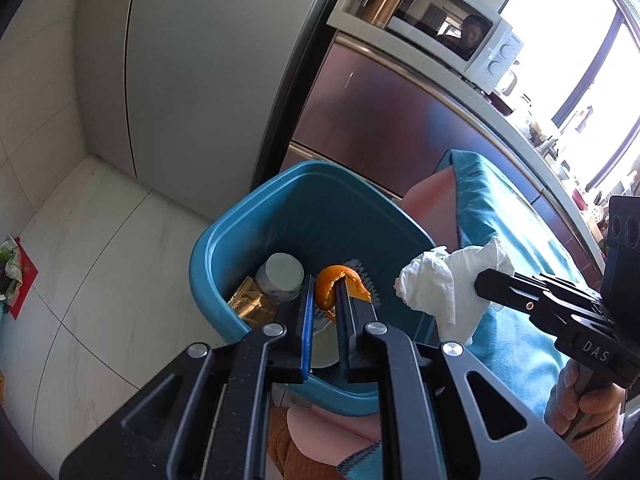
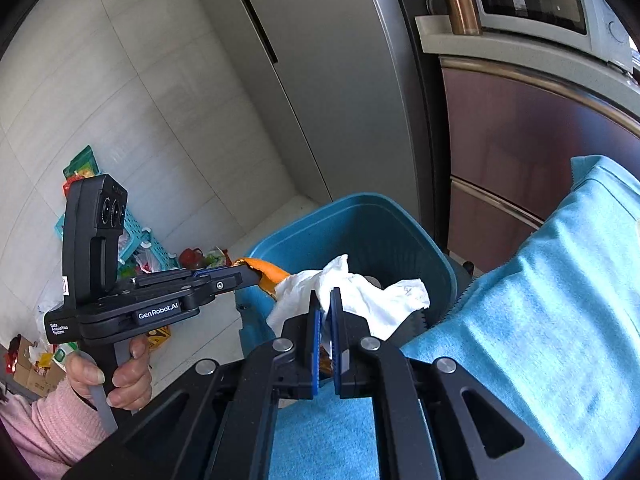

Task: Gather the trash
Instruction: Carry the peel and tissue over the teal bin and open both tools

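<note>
In the left wrist view my left gripper [image 1: 325,282] is shut on a curl of orange peel [image 1: 352,280] and hangs over the mouth of the blue bin [image 1: 208,248]. At the bottom of the bin lie a white cup [image 1: 280,280] and a gold wrapper [image 1: 252,300]. My right gripper [image 1: 480,280] comes in from the right, shut on a crumpled white tissue [image 1: 436,292] beside the bin's right rim. The right wrist view shows the right gripper [image 2: 325,296] pinching the tissue [image 2: 372,296] over the bin [image 2: 352,208], with the left gripper [image 2: 240,271] holding the peel [image 2: 268,272] just to its left.
A teal cloth [image 2: 540,280] covers the surface right of the bin. A grey fridge [image 1: 180,80] and a cabinet with a microwave [image 1: 480,40] stand behind. A turquoise basket and bags [image 2: 136,240] clutter the floor at far left. A hand [image 2: 128,376] grips the left handle.
</note>
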Motion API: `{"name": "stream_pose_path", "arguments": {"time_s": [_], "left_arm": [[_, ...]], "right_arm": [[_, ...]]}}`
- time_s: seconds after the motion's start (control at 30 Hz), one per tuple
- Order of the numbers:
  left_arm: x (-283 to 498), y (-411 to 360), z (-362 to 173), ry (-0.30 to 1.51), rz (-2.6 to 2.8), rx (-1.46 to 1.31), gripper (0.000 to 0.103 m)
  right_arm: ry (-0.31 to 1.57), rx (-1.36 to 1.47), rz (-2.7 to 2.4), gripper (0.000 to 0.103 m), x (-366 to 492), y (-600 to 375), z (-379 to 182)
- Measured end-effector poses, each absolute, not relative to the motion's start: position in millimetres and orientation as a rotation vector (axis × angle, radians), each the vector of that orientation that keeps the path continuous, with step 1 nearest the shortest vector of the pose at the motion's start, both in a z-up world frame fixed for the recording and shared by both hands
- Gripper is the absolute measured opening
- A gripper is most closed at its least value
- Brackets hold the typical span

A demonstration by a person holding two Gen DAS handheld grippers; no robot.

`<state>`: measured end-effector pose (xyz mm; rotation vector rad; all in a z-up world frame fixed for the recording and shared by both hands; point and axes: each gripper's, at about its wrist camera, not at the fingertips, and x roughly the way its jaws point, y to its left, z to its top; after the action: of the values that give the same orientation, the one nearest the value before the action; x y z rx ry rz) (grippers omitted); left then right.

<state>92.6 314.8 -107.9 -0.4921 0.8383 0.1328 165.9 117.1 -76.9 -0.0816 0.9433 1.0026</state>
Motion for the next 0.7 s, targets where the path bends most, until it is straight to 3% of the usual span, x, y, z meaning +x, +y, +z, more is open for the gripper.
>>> {"name": "stream_pose_path", "arguments": {"time_s": [0.7], "left_arm": [[125,309,-153,0.918,0.118,-0.506,0.015]], "right_arm": [[1.027,-0.066,0.964,0.009,179,127,-93]]}}
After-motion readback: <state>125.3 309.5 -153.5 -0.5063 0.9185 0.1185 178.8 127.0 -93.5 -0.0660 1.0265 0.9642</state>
